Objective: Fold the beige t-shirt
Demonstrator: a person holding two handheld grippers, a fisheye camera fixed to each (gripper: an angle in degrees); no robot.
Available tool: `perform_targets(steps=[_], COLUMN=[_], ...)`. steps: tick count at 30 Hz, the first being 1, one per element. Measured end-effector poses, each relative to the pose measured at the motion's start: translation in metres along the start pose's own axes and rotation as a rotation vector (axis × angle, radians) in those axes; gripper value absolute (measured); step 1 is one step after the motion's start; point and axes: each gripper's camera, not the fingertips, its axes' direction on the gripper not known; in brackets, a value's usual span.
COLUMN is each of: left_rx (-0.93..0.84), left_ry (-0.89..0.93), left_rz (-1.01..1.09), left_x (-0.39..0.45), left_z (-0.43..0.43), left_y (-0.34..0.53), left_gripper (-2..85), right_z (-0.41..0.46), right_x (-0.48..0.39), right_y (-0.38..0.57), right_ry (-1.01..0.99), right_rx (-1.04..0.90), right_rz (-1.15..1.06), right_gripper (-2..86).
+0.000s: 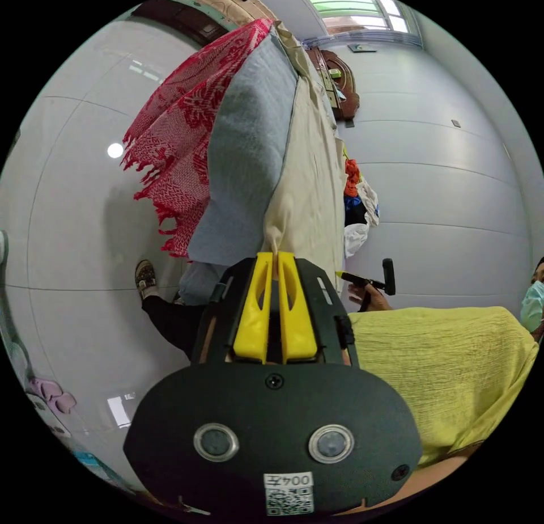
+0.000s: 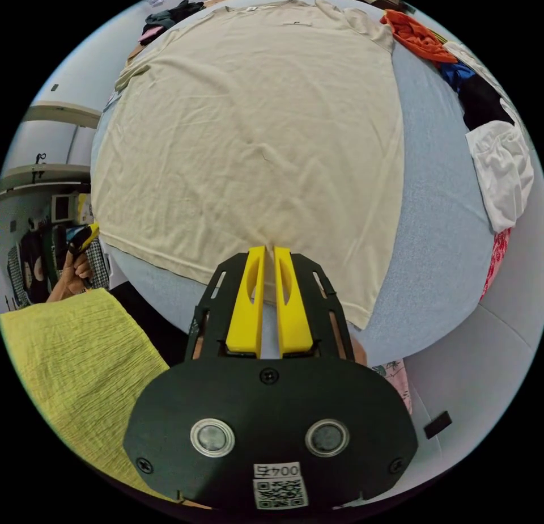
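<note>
The beige t-shirt (image 2: 255, 132) lies spread flat on the blue-grey table cover (image 2: 436, 218), collar at the far end. My right gripper (image 2: 270, 250) is shut on a pinch of its near hem. In the left gripper view the table is seen edge-on and rolled; the beige t-shirt (image 1: 309, 189) runs away from my left gripper (image 1: 275, 256), whose yellow jaws are shut on a gathered point of its hem. The left gripper (image 2: 84, 237) also shows by the shirt's near left corner, held in a hand. The right gripper (image 1: 362, 279) shows at the hem's other side.
A pile of orange, blue, black and white clothes (image 2: 487, 121) lies along the table's right side. A red patterned cloth (image 1: 181, 132) with fringe hangs under the cover. The person's yellow-green top (image 2: 68, 354) is close to both grippers. White tiled floor (image 1: 68, 235) surrounds the table.
</note>
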Motion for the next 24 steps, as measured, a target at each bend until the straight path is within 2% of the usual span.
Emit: perform_targets(steps=[5,11,17,24], left_rx=[0.013,0.082,0.015,0.050], left_ry=[-0.069,-0.140,-0.186,-0.161], left_rz=[-0.003,-0.014,-0.016,-0.074], left_x=[0.016,0.025,0.030,0.031], left_z=[-0.016,-0.043,-0.013,0.000], left_y=[0.008,0.020,0.016,0.028], left_gripper=[1.6,1.1,0.9,1.3], right_z=[0.004,0.006,0.010,0.012], right_x=[-0.016,-0.016,-0.019,-0.016], right_y=[-0.007,-0.010,-0.008,0.011], right_ry=[0.073,0.036,0.037,0.002], right_rx=[-0.026,-0.045,-0.062,0.008], right_rz=[-0.074,-0.065,-0.070,-0.080], right_gripper=[4.1,5.8,6.6,7.7])
